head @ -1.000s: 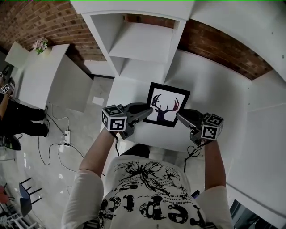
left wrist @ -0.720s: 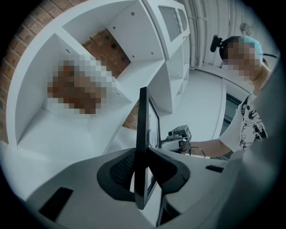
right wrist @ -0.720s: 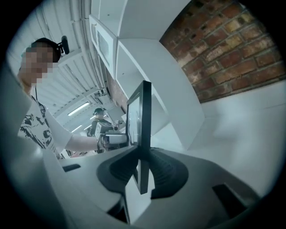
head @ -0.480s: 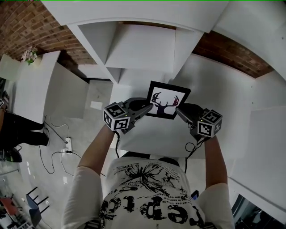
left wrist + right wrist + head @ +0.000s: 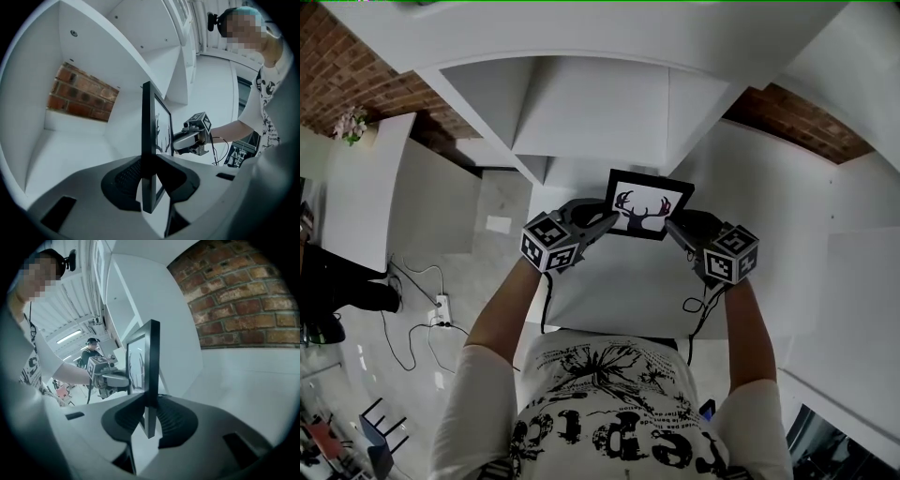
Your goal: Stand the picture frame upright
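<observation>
Nearest, seen from above, is the person's printed T-shirt [image 5: 614, 412], with both bare forearms [image 5: 511, 309] reaching away over a white shelf surface [image 5: 619, 291]. Each hand carries a gripper topped by a marker cube [image 5: 551, 243] (a box with black-and-white squares).

Just beyond the cubes, the left gripper [image 5: 606, 222] and the right gripper [image 5: 677, 223] meet the two side edges of the picture frame [image 5: 647, 203]. This is a black frame around a dark antler silhouette on white. It is held between the grippers, above the far part of the white surface and close to upright, its picture side facing the person. No view shows whether its lower edge touches the surface.

The left gripper view shows the left jaws closed on the frame's thin edge, pads pressing both faces, though they have just eased slightly wider. The right gripper view shows the same on the other side: the right jaws clamp the opposite edge, and the frame rises vertically between them.

Farther off stands a white shelving unit [image 5: 591, 103] with open compartments, directly behind the frame. Beyond it, to the far left and far right, runs a red brick wall [image 5: 806, 122]. On the floor [image 5: 441, 262] at the left, a power strip [image 5: 441, 305] lies among loose cables.
</observation>
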### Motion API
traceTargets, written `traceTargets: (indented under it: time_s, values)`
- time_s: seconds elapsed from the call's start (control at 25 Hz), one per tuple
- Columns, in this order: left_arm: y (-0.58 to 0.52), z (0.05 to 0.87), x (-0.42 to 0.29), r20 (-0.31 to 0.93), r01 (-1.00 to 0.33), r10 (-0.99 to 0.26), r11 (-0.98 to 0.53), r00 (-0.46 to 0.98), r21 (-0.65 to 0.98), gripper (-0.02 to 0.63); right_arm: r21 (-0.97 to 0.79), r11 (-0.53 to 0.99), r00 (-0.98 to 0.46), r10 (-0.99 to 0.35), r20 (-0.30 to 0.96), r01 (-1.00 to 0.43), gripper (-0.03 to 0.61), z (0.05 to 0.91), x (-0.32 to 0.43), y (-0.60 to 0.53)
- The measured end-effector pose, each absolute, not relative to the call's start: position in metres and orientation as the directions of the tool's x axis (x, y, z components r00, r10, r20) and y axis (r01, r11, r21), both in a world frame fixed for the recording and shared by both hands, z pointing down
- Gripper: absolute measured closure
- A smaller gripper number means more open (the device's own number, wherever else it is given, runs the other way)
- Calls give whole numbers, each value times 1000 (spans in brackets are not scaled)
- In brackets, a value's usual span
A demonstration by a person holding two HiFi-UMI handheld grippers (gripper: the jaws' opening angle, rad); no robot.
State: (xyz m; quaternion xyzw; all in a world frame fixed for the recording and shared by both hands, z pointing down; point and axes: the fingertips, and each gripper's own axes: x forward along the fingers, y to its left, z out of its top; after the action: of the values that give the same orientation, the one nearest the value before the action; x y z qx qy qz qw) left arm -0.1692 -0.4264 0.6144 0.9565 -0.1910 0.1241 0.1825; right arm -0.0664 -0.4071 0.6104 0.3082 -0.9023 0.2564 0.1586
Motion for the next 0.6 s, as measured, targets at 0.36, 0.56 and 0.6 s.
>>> traceTargets:
  time_s: [0.36, 0.56, 0.6]
  values:
    - [-440, 628, -166, 358, -452, -355, -860, 864, 237, 499, -275, 667, -702, -534, 471, -692, 488, 624, -64, -424]
    - [-449, 637, -170, 385, -475, -369, -850, 846, 228, 491, -227, 653, -659, -553, 509, -723, 488, 634, -67, -433]
    - [-451, 638, -170, 386, -479, -373, -848, 844, 227, 488, -218, 652, -653, -557, 513, -727, 486, 634, -67, -435]
